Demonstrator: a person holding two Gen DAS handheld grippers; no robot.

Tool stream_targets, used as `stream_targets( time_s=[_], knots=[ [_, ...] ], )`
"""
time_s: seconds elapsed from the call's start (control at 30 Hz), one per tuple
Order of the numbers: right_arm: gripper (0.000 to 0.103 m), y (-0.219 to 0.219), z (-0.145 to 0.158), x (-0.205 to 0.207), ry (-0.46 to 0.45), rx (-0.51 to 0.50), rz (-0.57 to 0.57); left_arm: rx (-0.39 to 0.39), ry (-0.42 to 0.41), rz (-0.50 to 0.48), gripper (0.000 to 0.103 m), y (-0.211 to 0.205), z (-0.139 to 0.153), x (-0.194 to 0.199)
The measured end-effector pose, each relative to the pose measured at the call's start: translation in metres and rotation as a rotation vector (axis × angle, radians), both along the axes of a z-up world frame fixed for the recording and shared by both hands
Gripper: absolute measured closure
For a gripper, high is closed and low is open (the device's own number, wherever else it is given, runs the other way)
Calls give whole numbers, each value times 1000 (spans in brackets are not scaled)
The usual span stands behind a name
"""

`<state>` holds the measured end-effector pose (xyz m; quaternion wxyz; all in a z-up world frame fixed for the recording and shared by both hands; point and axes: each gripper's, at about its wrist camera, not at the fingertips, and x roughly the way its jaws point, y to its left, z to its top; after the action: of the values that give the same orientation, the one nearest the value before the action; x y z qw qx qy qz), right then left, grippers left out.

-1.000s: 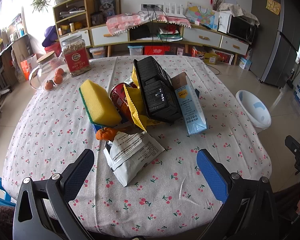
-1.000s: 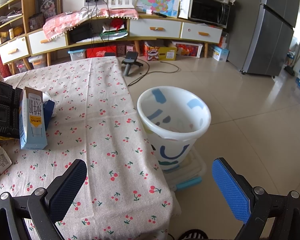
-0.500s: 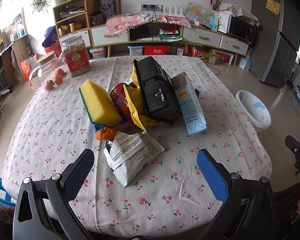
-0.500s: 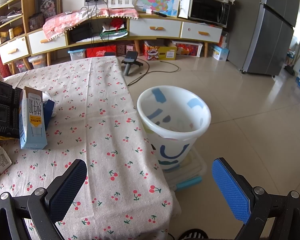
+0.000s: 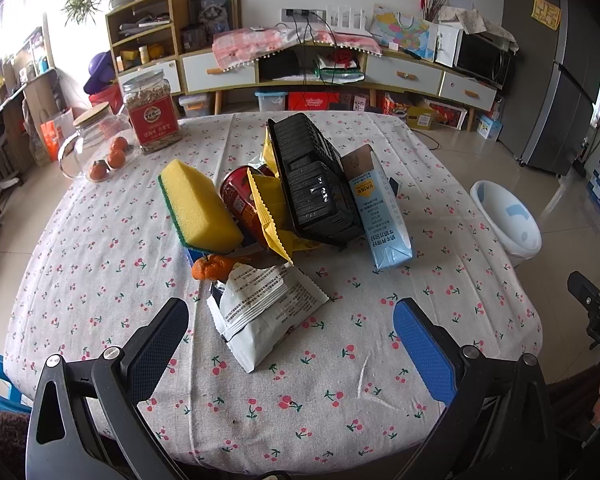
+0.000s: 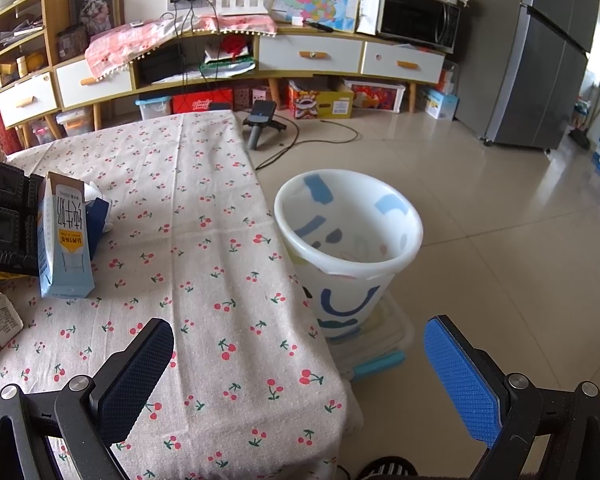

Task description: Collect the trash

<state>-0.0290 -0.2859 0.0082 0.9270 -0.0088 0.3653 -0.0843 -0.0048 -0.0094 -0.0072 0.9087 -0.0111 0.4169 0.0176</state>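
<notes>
A pile of trash lies mid-table in the left wrist view: a white snack wrapper, a yellow sponge, a red can, a yellow packet, a black plastic tray, a blue milk carton and a small orange. My left gripper is open and empty, just in front of the wrapper. My right gripper is open and empty over the table's right edge. A white bin stands on the floor beside the table; the carton and tray show at left.
A cherry-print cloth covers the table. A nut jar and a glass jar with oranges stand at the far left. Shelves and drawers line the back wall, a fridge at right. A plastic box sits under the bin.
</notes>
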Motion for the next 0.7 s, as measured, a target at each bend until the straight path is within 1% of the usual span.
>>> stream_targets(
  time_s=[0.7],
  knots=[
    [0,0,-1,1,4,3,2,0,0,0,0,1,0,0]
  ],
)
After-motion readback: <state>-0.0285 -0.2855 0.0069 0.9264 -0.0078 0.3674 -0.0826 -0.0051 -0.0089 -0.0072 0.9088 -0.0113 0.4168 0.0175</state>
